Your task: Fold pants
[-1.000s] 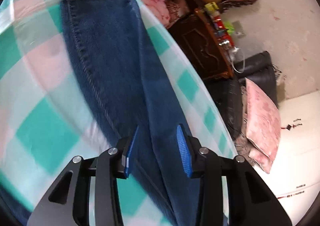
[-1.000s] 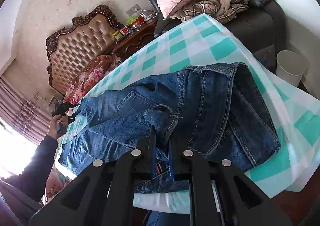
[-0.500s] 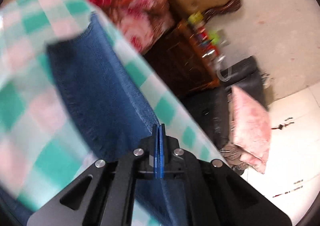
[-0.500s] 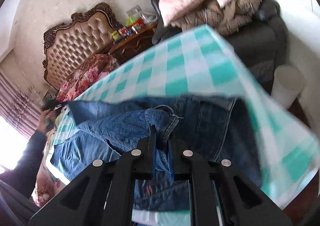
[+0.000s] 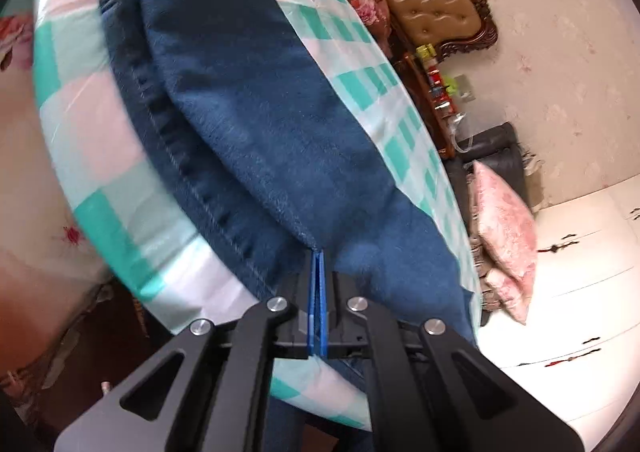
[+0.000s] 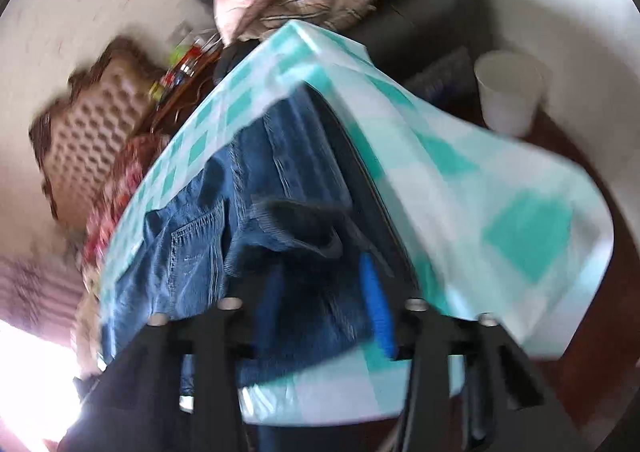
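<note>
Left gripper (image 5: 317, 256) jaws clamped on jeans (image 5: 256, 123), right gripper (image 6: 326, 292) jaws opening, blurred

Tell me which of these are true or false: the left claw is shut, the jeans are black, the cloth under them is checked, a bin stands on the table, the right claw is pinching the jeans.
1. The left claw is shut. True; it pinches a fold of the jeans.
2. The jeans are black. False; they are blue denim.
3. The cloth under them is checked. True, green and white.
4. A bin stands on the table. False; it stands on the floor beside it.
5. The right claw is pinching the jeans. False; its jaws are opening, with denim between them.
</note>
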`<state>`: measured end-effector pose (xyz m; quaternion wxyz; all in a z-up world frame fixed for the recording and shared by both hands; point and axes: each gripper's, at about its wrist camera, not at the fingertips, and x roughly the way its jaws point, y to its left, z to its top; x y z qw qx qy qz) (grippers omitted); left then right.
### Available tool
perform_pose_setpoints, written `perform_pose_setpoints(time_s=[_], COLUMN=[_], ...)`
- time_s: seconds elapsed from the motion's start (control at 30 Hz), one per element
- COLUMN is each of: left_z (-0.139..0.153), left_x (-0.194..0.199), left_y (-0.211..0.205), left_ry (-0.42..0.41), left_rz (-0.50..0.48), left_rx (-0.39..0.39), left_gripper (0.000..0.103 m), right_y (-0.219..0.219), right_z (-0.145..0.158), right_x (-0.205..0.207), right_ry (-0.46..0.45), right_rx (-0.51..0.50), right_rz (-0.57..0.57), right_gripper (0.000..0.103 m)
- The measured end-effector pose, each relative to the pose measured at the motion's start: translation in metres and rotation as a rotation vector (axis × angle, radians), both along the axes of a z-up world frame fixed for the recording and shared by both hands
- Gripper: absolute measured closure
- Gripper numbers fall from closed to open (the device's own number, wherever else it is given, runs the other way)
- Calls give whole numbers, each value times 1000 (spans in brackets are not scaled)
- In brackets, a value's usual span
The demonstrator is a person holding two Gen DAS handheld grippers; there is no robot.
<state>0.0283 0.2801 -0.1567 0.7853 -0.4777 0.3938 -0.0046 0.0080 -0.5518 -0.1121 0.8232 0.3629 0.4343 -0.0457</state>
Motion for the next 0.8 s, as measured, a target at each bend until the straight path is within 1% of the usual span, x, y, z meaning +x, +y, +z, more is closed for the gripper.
perform_pose_setpoints(time_s=[0.1, 0.17, 0.3, 0.4, 0.43, 0.47, 0.6, 0.63, 0.67, 0.7, 0.73, 0.77, 0.8], left_z=[-1, -3, -5, -10, -11, -11, -13, -15, -17, -17, -18, -20, -22], left_x=[5, 6, 3, -2, -3, -3, -1, -1, -2, -3, -2, -2, -1], left_y=[1, 4, 2, 5, 5, 5, 4, 4, 6, 6, 7, 8, 9], left_ry=[-8, -13, -22, -26, -28, -34, -37, -39, -40, -42, -43, -42, -39], left_rz=[-10, -16, -9, 3, 5, 5, 9, 13, 15, 16, 18, 24, 31], left_rx=[-4, -11, -24, -47, -54, -58, -71, -83, -91, -95, -98, -106, -118], left_gripper=[102, 102, 102, 102, 102, 102, 102, 100, 96, 94, 90, 81, 77], right_y=[4, 8, 8, 8, 10, 9, 18, 22, 25, 27, 30, 30, 32], right_z=[-3, -6, -7, 1, 1, 0, -7, -7, -7, -8, -8, -9, -8], right_x=[-15, -18, -25, -25, -21, -17, -2, -1, 1, 3, 6, 6, 7], right_ry=[-20, -32, -76, -109, -106, -98, -44, -36, -29, -19, 1, 11, 19], right_rx=[74, 126, 209, 208, 204, 198, 131, 102, 79, 60, 29, 9, -9], right_rz=[-42, -50, -110, -107, -98, -91, -81, -75, -69, -61, -54, -51, -50], right_gripper=[55, 55, 54, 53, 49, 47, 47, 47, 51, 61, 66, 74, 78])
